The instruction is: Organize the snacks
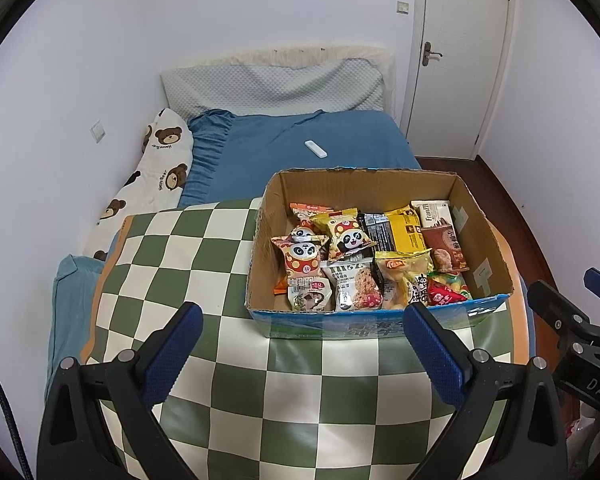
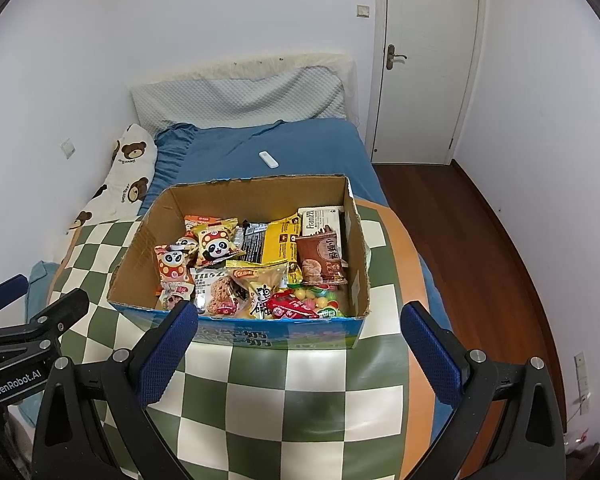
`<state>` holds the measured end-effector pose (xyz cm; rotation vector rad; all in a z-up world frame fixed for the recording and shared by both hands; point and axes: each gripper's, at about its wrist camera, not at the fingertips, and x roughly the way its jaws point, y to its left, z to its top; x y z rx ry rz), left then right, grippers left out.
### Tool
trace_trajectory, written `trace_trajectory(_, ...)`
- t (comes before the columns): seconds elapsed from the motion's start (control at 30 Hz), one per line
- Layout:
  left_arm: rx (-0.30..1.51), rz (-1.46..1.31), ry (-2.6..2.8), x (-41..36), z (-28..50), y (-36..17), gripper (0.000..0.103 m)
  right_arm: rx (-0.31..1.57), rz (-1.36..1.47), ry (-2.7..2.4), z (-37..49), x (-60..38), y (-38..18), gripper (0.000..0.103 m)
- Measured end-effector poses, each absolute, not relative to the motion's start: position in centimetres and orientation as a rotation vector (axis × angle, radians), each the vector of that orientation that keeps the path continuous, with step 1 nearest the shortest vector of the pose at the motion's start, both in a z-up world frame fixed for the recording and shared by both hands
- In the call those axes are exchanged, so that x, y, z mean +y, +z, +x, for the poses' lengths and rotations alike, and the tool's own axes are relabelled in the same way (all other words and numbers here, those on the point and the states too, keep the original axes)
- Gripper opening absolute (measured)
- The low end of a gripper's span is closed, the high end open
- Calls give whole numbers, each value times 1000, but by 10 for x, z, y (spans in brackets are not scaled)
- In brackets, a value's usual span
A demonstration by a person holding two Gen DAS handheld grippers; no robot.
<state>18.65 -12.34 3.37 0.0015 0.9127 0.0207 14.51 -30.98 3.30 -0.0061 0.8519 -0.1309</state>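
Observation:
An open cardboard box (image 1: pixel 364 186) with a blue printed front stands on a green-and-cream checked mat (image 1: pixel 204 264). It holds several snack packets: panda-print bags (image 1: pixel 304 260), a yellow packet (image 1: pixel 408 230), a brown packet (image 1: pixel 446 250) and a red bag (image 1: pixel 444 294). My left gripper (image 1: pixel 304 320) is open and empty, just short of the box's front left. The box also shows in the right wrist view (image 2: pixel 260 190), with the panda bags (image 2: pixel 216 246). My right gripper (image 2: pixel 300 318) is open and empty at the box's front wall.
The mat (image 2: pixel 284 392) lies over a bed with a blue sheet (image 1: pixel 284 140). A white remote (image 1: pixel 315 149) lies on the sheet behind the box. A bear-print pillow (image 1: pixel 156 168) lies along the left wall. A white door (image 2: pixel 424 60) and dark wood floor (image 2: pixel 480 240) are to the right.

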Motion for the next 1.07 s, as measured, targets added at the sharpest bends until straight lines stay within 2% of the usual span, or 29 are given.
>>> trace_trajectory(1.07,887,15,12,-130,182,41,103,841,-3,-136,139,-310,40,103)
